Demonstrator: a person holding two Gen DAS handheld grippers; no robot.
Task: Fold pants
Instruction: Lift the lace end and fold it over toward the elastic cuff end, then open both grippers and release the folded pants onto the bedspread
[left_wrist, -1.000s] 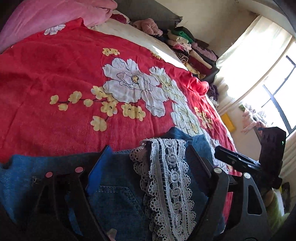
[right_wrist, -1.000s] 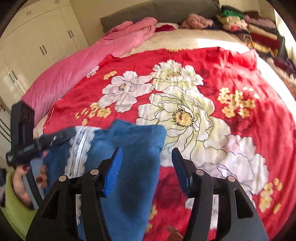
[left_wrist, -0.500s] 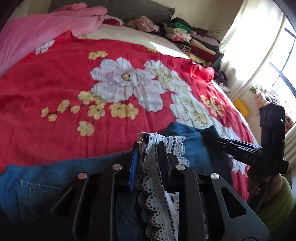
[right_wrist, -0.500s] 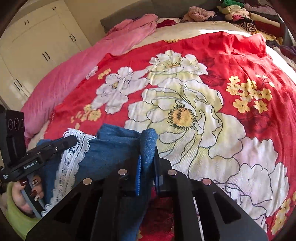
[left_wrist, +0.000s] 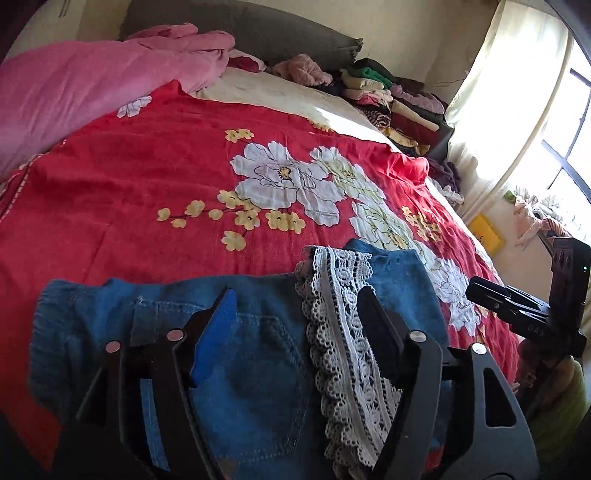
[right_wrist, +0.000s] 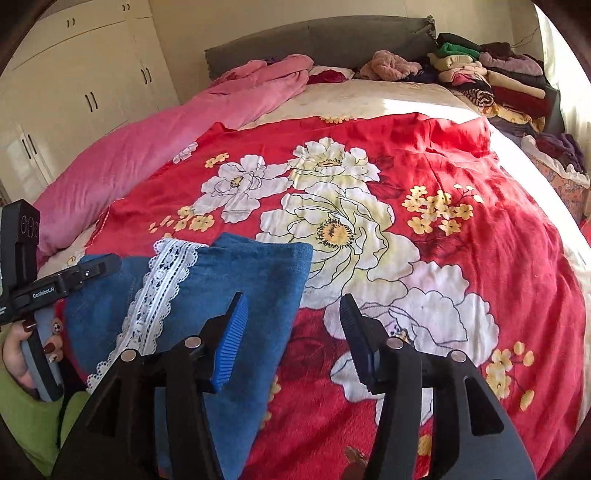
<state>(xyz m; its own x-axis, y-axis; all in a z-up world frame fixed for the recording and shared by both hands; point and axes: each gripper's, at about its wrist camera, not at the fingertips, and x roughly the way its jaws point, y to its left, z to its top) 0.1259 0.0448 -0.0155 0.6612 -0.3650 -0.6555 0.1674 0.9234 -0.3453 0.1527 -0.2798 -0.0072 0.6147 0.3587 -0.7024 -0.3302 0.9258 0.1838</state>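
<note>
A red floral bedspread (right_wrist: 461, 280) covers most of the bed, with a long pink quilt (right_wrist: 155, 147) along its edge from 9 to 11 o'clock in the right wrist view. A grey headboard (right_wrist: 332, 37) runs across 12 o'clock, and stacks of folded clothes (right_wrist: 491, 81) sit at 1 o'clock beside it. White wardrobe doors (right_wrist: 74, 81) fill the 10 o'clock corner.

The blue denim pants (left_wrist: 258, 350) lie on the bedspread at the near edge, spreading from 6 to 8 o'clock in the left wrist view, a back pocket showing. A folded leg end reaches toward 7 o'clock in the right wrist view. A white lace trim (left_wrist: 343, 332) runs along the denim, between the two fingers of the left gripper.

The left gripper (left_wrist: 297, 306) hangs over the pants with its jaws wide, holding nothing. The right gripper (right_wrist: 291, 314) is also spread wide and empty, its left finger over the denim edge and its right finger over the bedspread.
</note>
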